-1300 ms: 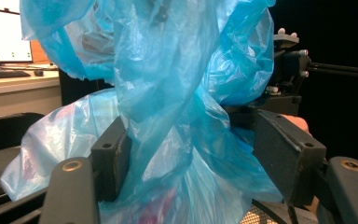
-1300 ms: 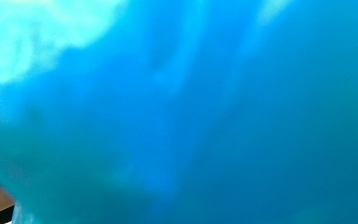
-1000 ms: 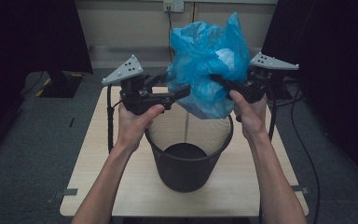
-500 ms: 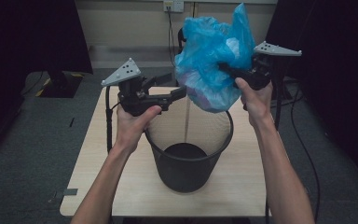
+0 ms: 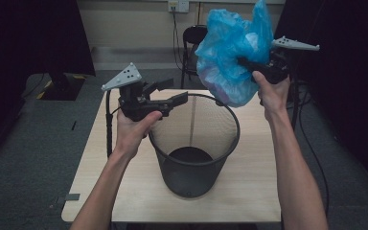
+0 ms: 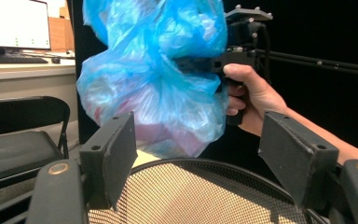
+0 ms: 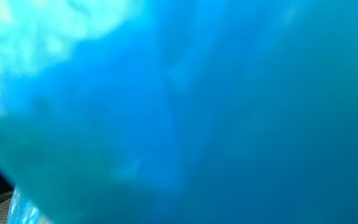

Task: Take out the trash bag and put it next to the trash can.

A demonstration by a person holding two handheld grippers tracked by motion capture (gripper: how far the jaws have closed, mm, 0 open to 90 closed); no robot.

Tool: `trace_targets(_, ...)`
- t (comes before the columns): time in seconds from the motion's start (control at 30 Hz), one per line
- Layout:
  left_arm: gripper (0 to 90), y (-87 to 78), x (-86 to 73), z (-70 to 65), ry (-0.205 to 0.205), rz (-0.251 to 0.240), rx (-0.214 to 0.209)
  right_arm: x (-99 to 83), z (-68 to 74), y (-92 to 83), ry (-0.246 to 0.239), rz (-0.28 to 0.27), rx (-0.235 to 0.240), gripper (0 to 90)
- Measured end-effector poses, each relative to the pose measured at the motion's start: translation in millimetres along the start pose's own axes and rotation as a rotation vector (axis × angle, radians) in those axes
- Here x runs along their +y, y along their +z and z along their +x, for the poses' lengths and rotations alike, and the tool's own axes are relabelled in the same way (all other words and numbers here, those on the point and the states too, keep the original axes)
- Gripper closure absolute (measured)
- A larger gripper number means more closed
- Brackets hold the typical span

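Since the earlier frames, the right claw [image 5: 249, 64] had carried the crumpled blue plastic bag [image 5: 232, 55] higher and farther toward the back right, clear of the bin mouth, while the left claw [image 5: 172, 96] had stayed at the near-left of the rim.

The pale wooden table [image 5: 254, 191] carried one object: a round black wire-mesh waste bin [image 5: 194, 158], upright and unlined, its dark base visible through the open mouth. In the left gripper view the mesh rim [image 6: 205, 163] lay just beyond the two black jaws.

The bag hung bunched above and behind the bin's far-right rim, not touching it. The right claw was clenched on a fold of the film; the left gripper view showed the bag [image 6: 158, 79] gathered at that claw, with the person's right hand [image 6: 251, 95] on the grip behind it. In the right gripper view, blue film [image 7: 191, 116] lay close over the lens.

The left claw was released, jaws spread wide and holding nothing, level with the rim.

Assessed risks, presuming the bag was meant to line the bin:
- A single pinch on thin film could slip or tear under a sharp pull.
- The bag's opening could not be located in the crumple; a second grasp might catch two layers and hold it shut.
- The covered right lens removed close guidance.
- The light bin could tip if a claw snagged the rim.
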State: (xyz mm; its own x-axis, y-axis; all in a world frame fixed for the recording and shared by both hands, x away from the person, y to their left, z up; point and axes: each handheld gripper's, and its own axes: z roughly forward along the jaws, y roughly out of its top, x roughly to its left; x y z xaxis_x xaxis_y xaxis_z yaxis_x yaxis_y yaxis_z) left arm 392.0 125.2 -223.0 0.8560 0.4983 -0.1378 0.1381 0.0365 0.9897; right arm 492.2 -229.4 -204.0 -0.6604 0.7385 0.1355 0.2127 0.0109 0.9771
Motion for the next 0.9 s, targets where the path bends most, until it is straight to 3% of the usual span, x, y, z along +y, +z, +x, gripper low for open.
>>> trace_targets(0.17,26.9,-1.5,-1.3,-0.3,0.005,0.000,0.000,-16.0,-7.9,3.1,0.029,0.009,-0.014,86.3)
trace_targets(0.5,26.1,-9.4,-5.9,-0.5,0.012,0.009,-0.005,-24.4,-25.3,-0.2,0.006,0.064,-0.099,86.3)
trace_targets(0.63,24.6,-18.6,-11.3,-1.9,0.015,0.021,0.000,-44.2,-25.3,3.2,0.013,0.079,-0.082,86.3)
trace_targets(0.73,23.6,-29.0,-15.7,-0.5,0.012,0.024,0.032,-65.6,-29.2,5.0,0.039,0.094,-0.082,86.2)
trace_targets(0.9,20.7,-48.2,-24.9,4.1,-0.013,0.018,0.045,-98.2,-35.4,4.4,0.084,0.116,-0.072,86.1)
